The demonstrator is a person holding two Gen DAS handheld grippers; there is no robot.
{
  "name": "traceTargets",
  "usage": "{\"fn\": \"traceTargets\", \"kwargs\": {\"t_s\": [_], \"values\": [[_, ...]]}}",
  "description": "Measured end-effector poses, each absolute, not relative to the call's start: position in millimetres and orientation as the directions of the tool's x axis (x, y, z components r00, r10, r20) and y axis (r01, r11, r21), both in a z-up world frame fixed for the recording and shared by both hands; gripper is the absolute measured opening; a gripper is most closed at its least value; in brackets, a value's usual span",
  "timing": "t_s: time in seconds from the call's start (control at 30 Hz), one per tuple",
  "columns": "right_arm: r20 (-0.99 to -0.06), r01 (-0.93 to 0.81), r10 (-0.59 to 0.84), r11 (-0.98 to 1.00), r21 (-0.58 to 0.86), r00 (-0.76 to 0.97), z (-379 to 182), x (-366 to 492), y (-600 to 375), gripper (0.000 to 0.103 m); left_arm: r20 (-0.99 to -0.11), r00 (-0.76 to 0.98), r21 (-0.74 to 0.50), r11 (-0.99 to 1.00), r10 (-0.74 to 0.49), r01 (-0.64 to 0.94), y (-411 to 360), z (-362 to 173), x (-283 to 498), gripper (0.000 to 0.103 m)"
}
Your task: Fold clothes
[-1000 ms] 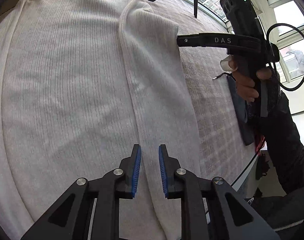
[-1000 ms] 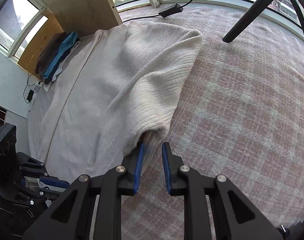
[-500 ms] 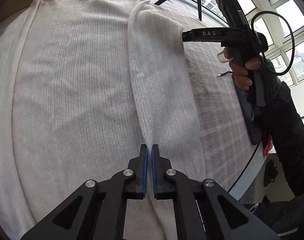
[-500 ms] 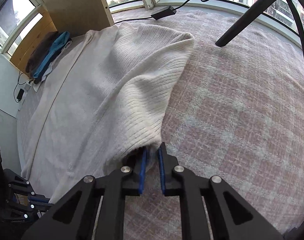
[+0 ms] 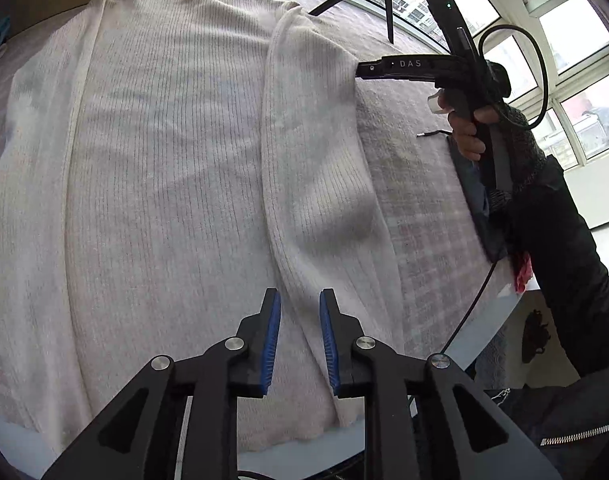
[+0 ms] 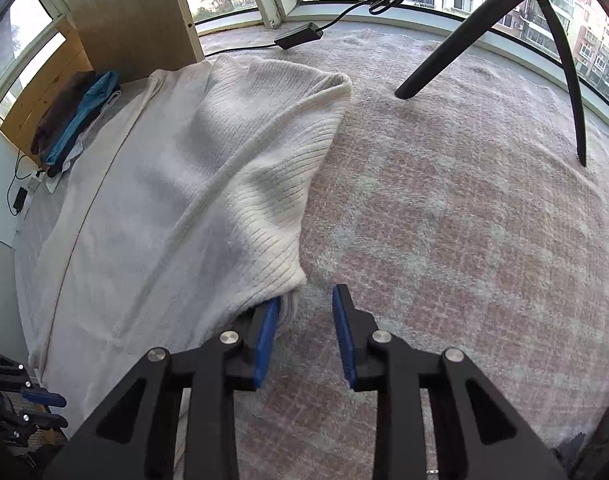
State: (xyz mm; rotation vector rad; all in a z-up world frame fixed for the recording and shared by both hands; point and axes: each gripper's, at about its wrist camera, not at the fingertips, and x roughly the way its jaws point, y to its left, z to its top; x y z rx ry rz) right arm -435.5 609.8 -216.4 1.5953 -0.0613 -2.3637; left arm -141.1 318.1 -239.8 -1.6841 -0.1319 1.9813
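One cream ribbed sweater (image 5: pixel 164 168) lies spread flat on the checked blanket (image 6: pixel 464 240), with its right side folded inward over the body. The fold's long edge runs straight ahead from between the left gripper (image 5: pixel 300 340) jaws, which stand released just above the knit, grasping nothing. The right gripper (image 6: pixel 302 336) is also spread apart; the folded side's outer edge lies against its left jaw, the blanket bare under its right one. Ahead of the right jaws stand black tripod legs (image 6: pixel 456 44), a black power adapter (image 6: pixel 298 35) and, far left, a small clothes pile (image 6: pixel 76 120).
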Motion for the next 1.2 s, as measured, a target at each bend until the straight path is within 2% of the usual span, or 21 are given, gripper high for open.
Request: {"fn": "traceTargets", "kwargs": {"t_s": [0.1,0.27,0.3,0.33,0.37,0.5,0.57,0.63,0.67,0.7,0.87,0.93,1.0,1.2], "values": [[-0.899,0.161,-0.242,-0.968,0.195,-0.366,-201,-403,621,0.028,-0.894,-0.017,-0.410,-0.834,0.447,-0.369,325,-252,-113,0.025],[-0.827,0.138,-0.446,-0.894,0.425,-0.343,-186,-359,612,0.028,-0.876,0.031,-0.457,-0.807,0.482,-0.375,340,-272,-94,0.024],[-0.818,0.137,-0.470,-0.882,0.451,-0.332,-187,-356,606,0.028,-0.872,0.028,-0.462,-0.804,0.488,-0.374,342,-274,-93,0.022],[-0.813,0.137,-0.483,-0.875,0.465,-0.325,-190,-358,598,0.028,-0.872,0.021,-0.461,-0.805,0.490,-0.375,342,-274,-92,0.010],[-0.816,0.133,-0.485,-0.874,0.468,-0.315,-194,-360,591,0.028,-0.871,0.013,-0.460,-0.805,0.491,-0.375,342,-275,-91,0.004],[-0.835,0.093,-0.489,-0.871,0.482,-0.253,-215,-368,571,0.028,-0.869,0.007,-0.463,-0.808,0.495,-0.364,333,-272,-89,0.003],[-0.852,0.093,-0.461,-0.887,0.453,-0.250,-222,-370,563,0.028,-0.868,0.005,-0.466,-0.809,0.497,-0.358,328,-270,-88,0.003],[-0.906,0.103,-0.325,-0.946,0.308,-0.270,-225,-372,557,0.028,-0.867,0.004,-0.468,-0.811,0.499,-0.352,323,-269,-87,0.003],[-0.921,0.116,-0.268,-0.963,0.245,-0.284,-225,-372,554,0.024,-0.866,0.003,-0.469,-0.811,0.500,-0.349,320,-268,-87,0.003],[-0.925,0.128,-0.249,-0.967,0.220,-0.289,-225,-373,554,0.024,-0.866,0.002,-0.470,-0.812,0.501,-0.346,318,-267,-87,0.003],[-0.916,0.147,-0.190,-0.978,0.147,-0.353,-205,-367,549,0.026,-0.860,-0.018,-0.478,-0.817,0.510,-0.322,310,-263,-82,0.006],[-0.896,0.201,-0.224,-0.967,0.156,-0.383,-196,-362,538,0.027,-0.856,-0.032,-0.482,-0.820,0.516,-0.310,308,-261,-80,0.010],[-0.894,0.264,-0.262,-0.949,0.171,-0.363,-198,-360,522,0.027,-0.856,-0.053,-0.473,-0.820,0.515,-0.322,310,-256,-76,0.011],[-0.945,0.271,-0.148,-0.960,0.066,-0.292,-222,-369,519,0.028,-0.871,-0.069,-0.429,-0.821,0.486,-0.377,328,-258,-69,0.014]]}}
